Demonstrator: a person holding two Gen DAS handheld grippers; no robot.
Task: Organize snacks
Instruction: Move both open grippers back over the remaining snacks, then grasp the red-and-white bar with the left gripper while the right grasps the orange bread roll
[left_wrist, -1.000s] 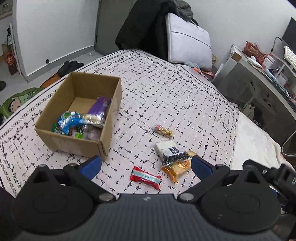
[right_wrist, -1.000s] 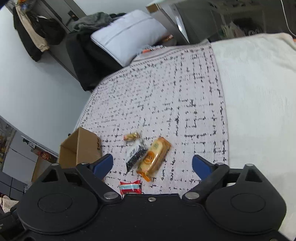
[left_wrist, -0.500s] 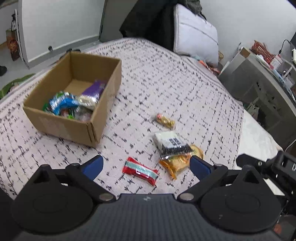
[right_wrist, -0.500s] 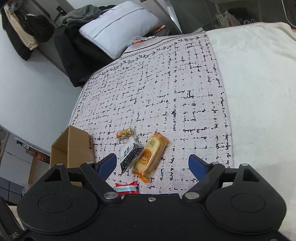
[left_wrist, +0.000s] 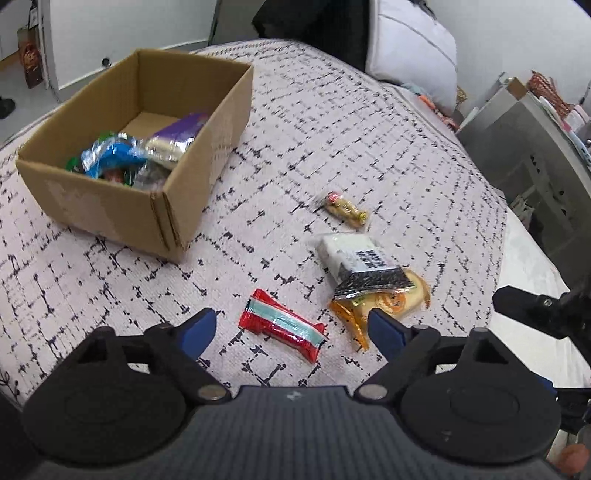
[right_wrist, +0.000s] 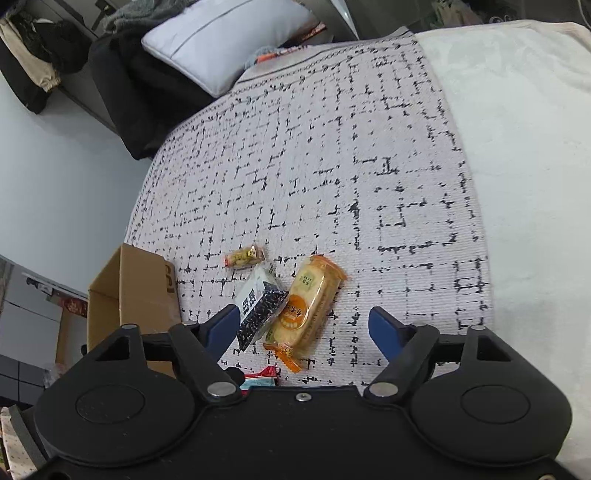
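A cardboard box sits on the patterned bedspread at the left and holds several wrapped snacks. On the bedspread lie a red snack bar, a white and black packet, an orange cracker pack partly under it, and a small gold candy. My left gripper is open, just above the red bar. My right gripper is open and empty above the orange cracker pack and the white and black packet. The box is at its left.
A grey pillow and dark clothes lie at the bed's far end. A grey desk unit stands to the right of the bed. A cream blanket covers the bed's right part.
Both grippers have moved lower and closer to the snacks. The red bar now sits between my left fingers in view. The cracker pack now sits between my right fingers in view.
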